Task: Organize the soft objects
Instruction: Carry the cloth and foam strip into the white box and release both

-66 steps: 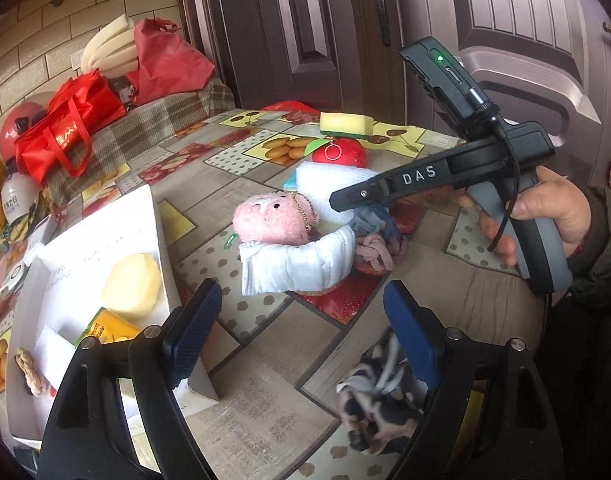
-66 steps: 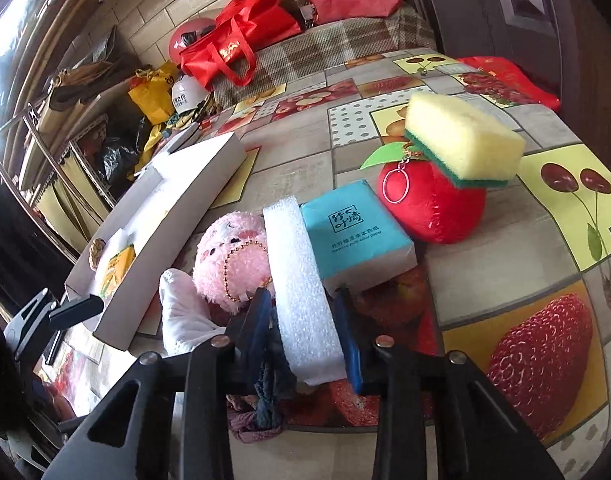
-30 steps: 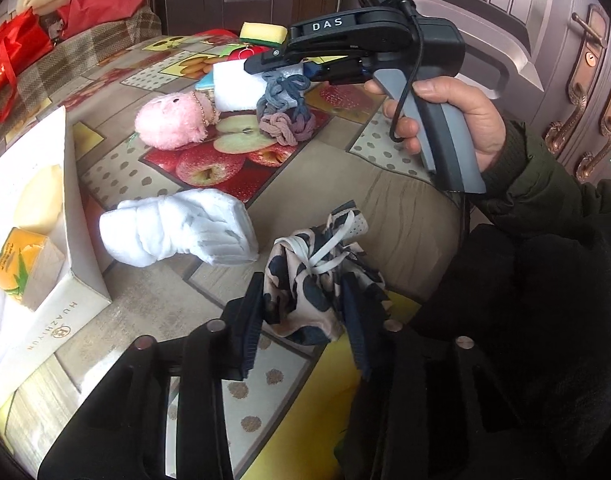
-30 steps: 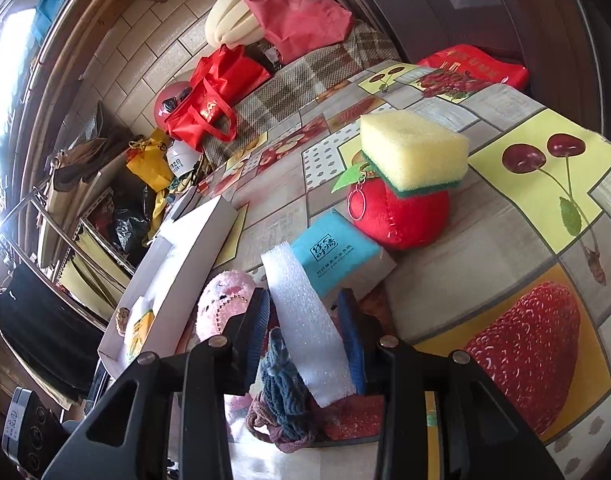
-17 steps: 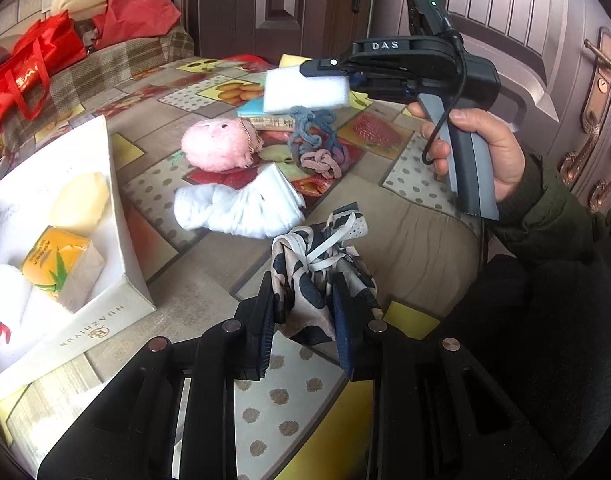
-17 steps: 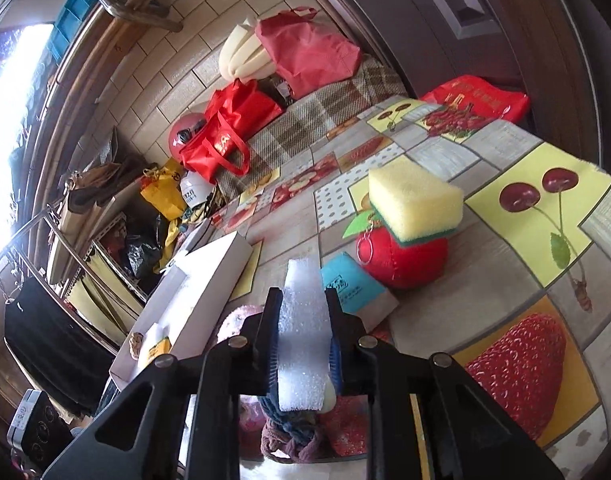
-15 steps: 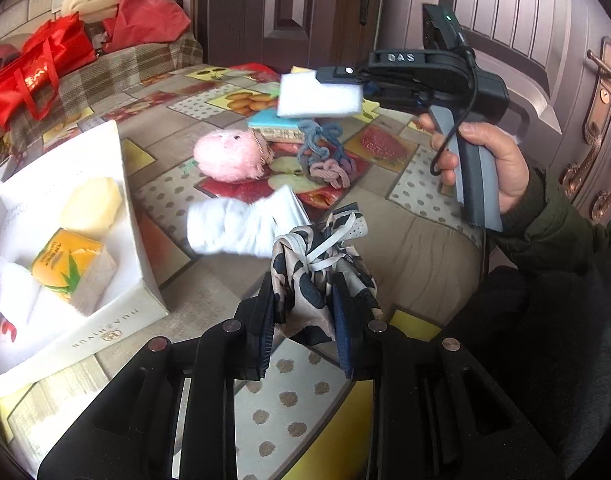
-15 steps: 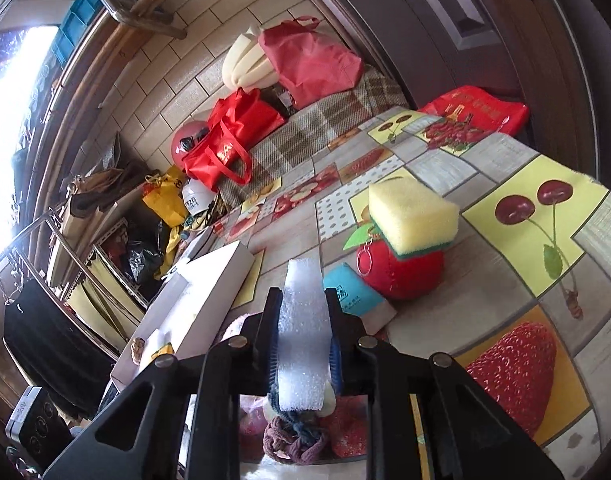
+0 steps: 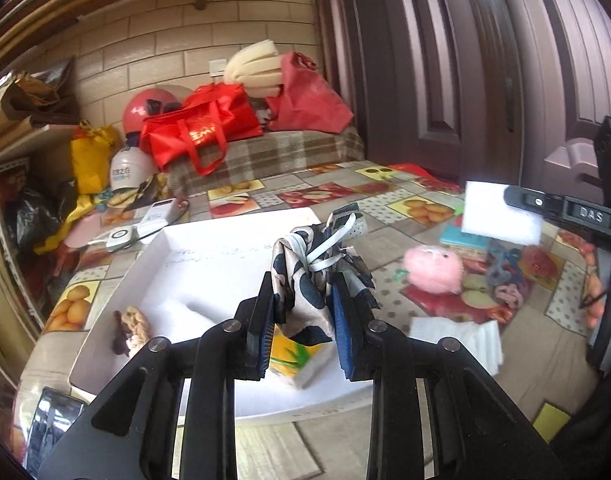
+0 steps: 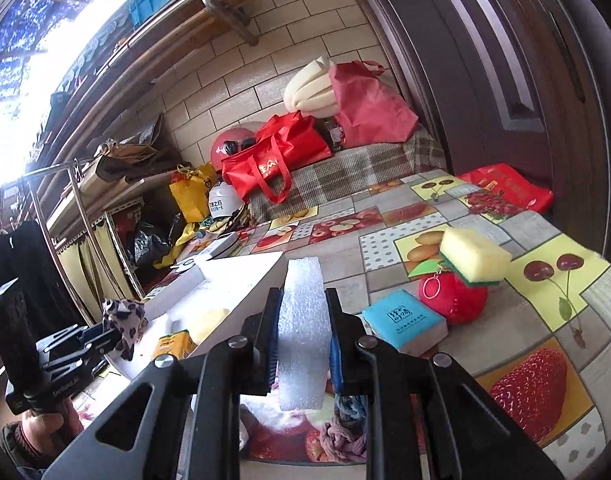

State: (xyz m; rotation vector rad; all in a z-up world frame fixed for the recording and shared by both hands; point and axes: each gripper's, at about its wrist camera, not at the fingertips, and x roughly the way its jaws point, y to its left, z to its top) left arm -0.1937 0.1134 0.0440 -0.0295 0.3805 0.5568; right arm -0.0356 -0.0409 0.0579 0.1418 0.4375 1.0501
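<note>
L tool clenches spotted cloth over white box; R tool grips foam. We'd lower toward 12 o'clock, then release.

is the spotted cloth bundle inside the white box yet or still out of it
Out. The spotted cloth bundle is clamped in the left gripper, held in the air above the white box, not resting inside.

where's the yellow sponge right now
In the right wrist view the yellow sponge sits on the red strawberry plush, right of the blue tissue pack.
</note>
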